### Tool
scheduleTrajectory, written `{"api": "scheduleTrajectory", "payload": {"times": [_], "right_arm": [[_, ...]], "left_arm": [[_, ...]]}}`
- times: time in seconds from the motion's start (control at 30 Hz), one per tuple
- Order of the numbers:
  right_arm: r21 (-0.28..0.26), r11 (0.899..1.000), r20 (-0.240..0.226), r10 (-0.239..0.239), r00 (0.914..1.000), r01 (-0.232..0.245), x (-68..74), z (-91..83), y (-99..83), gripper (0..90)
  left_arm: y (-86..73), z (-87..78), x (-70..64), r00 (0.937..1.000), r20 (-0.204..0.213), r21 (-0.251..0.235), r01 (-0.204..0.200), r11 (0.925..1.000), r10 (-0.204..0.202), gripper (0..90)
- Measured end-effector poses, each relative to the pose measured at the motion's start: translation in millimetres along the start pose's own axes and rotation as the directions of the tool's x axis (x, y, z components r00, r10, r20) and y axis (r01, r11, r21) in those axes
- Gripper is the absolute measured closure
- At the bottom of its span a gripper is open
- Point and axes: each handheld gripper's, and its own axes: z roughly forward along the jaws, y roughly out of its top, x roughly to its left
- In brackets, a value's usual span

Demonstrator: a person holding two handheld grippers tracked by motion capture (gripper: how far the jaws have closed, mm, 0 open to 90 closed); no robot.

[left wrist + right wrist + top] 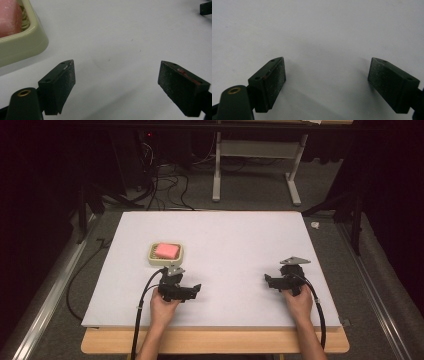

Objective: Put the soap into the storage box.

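Both tongs spread, empty. Left tongs (192,291) should approach soap (166,250) in dish (152,256) at 11 o'clock, squarely; right tongs (270,281) idle.

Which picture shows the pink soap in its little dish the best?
The high view: the whole pink soap sits in its cream dish, just beyond the left gripper. The left gripper view catches one corner of soap and dish. The right gripper view looks at bare table.
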Motion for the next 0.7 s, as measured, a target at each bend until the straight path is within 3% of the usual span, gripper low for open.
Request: {"api": "scheduleTrajectory", "payload": {"times": [0.2, 0.43, 0.7], "right_arm": [[0.001, 1.000, 0.000, 0.002, 1.0000, -0.002, 0.2, -0.1, 0.0, 15.2], [0.001, 1.000, 0.000, 0.002, 1.0000, -0.002, 0.2, -0.1, 0.0, 15.2], [0.001, 1.000, 0.000, 0.002, 1.0000, -0.002, 0.2, -0.1, 0.0, 15.2]], "left_arm": [[-0.5, 5.7, 0.6, 1.0000, 0.006, 0.016, 0.007, 0.9999, -0.007, 15.2], [-1.9, 13.8, 0.4, 0.9998, -0.017, 0.036, -0.001, 0.9994, 0.002, 15.2], [-2.4, 19.5, 0.1, 0.9999, -0.009, 0.026, -0.006, 0.9996, 0.006, 15.1]]}}
